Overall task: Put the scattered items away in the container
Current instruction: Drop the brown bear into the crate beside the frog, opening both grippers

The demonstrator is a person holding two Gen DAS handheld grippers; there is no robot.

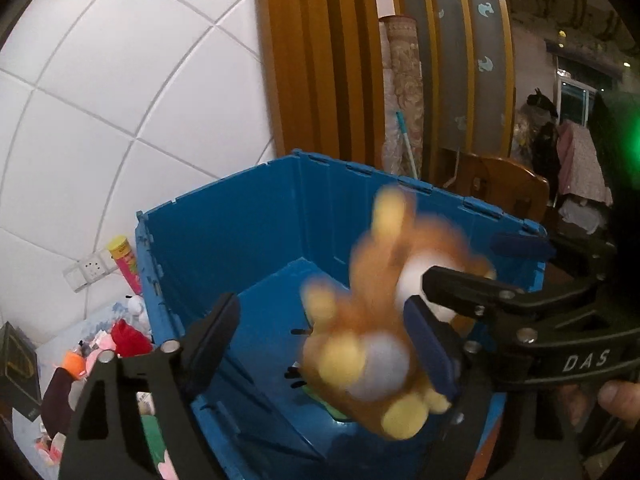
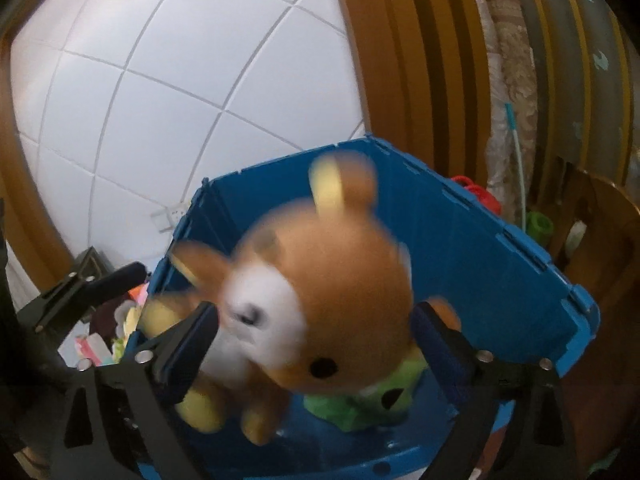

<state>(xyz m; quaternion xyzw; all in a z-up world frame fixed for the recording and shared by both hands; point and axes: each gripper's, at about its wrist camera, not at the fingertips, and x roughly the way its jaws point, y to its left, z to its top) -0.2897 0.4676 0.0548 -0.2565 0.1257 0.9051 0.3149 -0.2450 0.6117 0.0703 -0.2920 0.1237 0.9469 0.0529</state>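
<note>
A brown plush bear (image 1: 372, 320) with a white muzzle and yellow paws hangs blurred over the open blue crate (image 1: 240, 240). In the left wrist view its body lies between the wide-spread fingers of my left gripper (image 1: 324, 344), and the left pad stands clear of it. In the right wrist view the bear's head (image 2: 340, 280) is between the fingers of my right gripper (image 2: 316, 340), which stand wide and do not press on it. Both grippers are above the crate (image 2: 460, 248). A green plush toy (image 2: 360, 396) lies on the crate floor under the bear.
Several scattered toys and cloths (image 1: 100, 352) lie left of the crate, beside a pink and yellow tube (image 1: 126, 264). A white tiled wall with a socket (image 1: 86, 270) is behind. A wooden chair (image 1: 508, 188) and wooden door frames stand at the right.
</note>
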